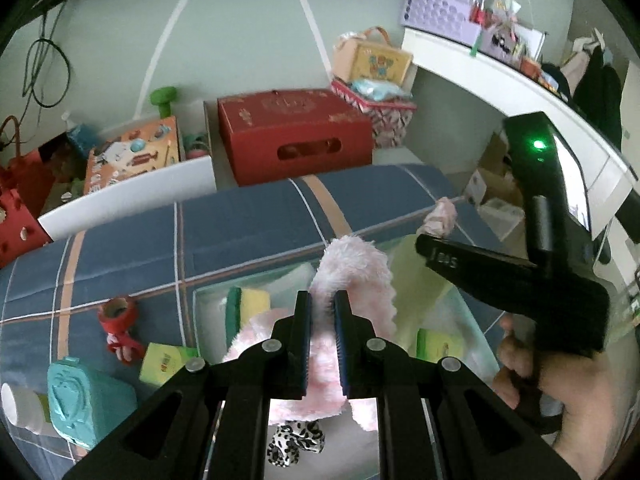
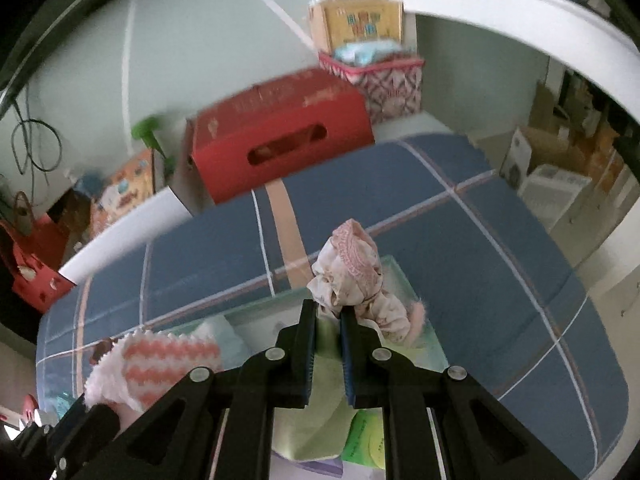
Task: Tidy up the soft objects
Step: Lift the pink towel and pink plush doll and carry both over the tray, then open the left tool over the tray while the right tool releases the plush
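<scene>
While we look along the left gripper [image 1: 323, 304], its jaws sit pinched together on a fluffy pink plush [image 1: 352, 276], which rises between the pads and also hangs below them over a clear plastic bin [image 1: 196, 300]. A leopard-print piece [image 1: 294, 444] dangles under the plush, near the bottom of the view.

We find the right gripper [image 2: 329, 316] likewise clamped, on a bunched floral cloth with pink trim [image 2: 352, 276] (its folds spill to the right of the pads). From the left wrist we see that same gripper from the side, a hand [image 1: 560, 392] wrapped round its handle, above the bin's right half.

Both soft things hang over the bin, which stands on a blue plaid bed cover [image 2: 500, 260]. Inside it we make out a green-and-yellow sponge [image 1: 248, 304] against the left wall, a pale green cloth [image 2: 320, 412] and a small green packet [image 1: 438, 344]. A pink-and-white zigzag cloth [image 2: 160, 360] lies at the bin's left end in the right wrist view.

Left of the bin's wall the cover is crowded: a red tape roll [image 1: 118, 314], a green carton [image 1: 166, 362] just beside the wall, a teal case [image 1: 84, 400] and a white roll [image 1: 20, 404] near the lower edge. To the right of the bin the cover runs bare to its rounded edge, and the strip beyond the far rim is bare too, up to a red box [image 2: 280, 128] past the bed's far edge.
</scene>
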`<state>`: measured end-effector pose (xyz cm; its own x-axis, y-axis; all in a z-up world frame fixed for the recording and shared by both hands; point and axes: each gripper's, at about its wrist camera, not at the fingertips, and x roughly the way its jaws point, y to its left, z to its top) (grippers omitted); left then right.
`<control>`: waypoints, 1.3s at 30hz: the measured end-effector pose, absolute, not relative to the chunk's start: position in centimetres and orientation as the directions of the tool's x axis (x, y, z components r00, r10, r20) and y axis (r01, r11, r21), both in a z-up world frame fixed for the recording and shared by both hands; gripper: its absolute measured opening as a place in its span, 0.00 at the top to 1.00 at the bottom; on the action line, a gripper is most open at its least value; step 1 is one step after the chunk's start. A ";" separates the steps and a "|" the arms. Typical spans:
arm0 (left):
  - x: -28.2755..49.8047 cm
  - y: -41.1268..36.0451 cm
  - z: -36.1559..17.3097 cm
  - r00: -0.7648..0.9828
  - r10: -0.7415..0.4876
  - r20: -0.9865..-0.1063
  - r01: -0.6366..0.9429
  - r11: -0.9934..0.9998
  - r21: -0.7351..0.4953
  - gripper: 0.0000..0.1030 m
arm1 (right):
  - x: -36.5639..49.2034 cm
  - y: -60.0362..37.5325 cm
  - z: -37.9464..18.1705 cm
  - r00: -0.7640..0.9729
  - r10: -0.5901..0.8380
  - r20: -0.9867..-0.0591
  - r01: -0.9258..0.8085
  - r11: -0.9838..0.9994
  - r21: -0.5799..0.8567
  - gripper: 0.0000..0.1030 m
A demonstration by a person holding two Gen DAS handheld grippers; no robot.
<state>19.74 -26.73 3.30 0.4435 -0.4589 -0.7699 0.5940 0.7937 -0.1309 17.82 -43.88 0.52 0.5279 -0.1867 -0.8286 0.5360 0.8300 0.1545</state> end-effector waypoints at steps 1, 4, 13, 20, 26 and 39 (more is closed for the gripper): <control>19.7 -27.0 3.0 0.438 -0.456 -0.775 0.598 0.791 -0.127 0.89 | 17.9 -44.0 0.1 0.520 -0.181 -0.835 0.538 0.828 0.155 0.87; 19.7 -27.5 2.1 0.419 -0.440 -0.794 0.603 0.789 -0.119 0.89 | 18.0 -44.4 -1.0 0.494 -0.168 -0.853 0.547 0.822 0.155 0.87; 20.6 -28.5 -0.9 0.370 -0.370 -0.852 0.584 0.806 -0.097 0.88 | 18.7 -44.5 -3.0 0.426 -0.158 -0.891 0.557 0.822 0.120 0.85; 20.6 -28.0 0.4 0.364 -0.380 -0.850 0.569 0.814 -0.120 0.48 | 18.4 -43.8 -0.7 0.453 -0.184 -0.872 0.544 0.832 0.107 0.53; 20.7 -26.3 2.9 0.417 -0.370 -0.830 0.538 0.837 -0.102 0.41 | 17.4 -43.1 2.8 0.506 -0.235 -0.830 0.541 0.836 0.093 0.45; 26.5 -16.2 4.6 0.536 -0.206 -0.819 0.256 0.964 -0.075 0.29 | 16.6 -40.4 7.0 0.604 -0.219 -0.766 0.481 0.867 0.132 0.22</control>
<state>26.46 -16.15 4.64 0.5361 -0.2058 -0.8187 0.2556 0.9639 -0.0750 16.56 -40.37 7.03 0.6044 -0.2188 -0.7660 0.4810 0.8668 0.1320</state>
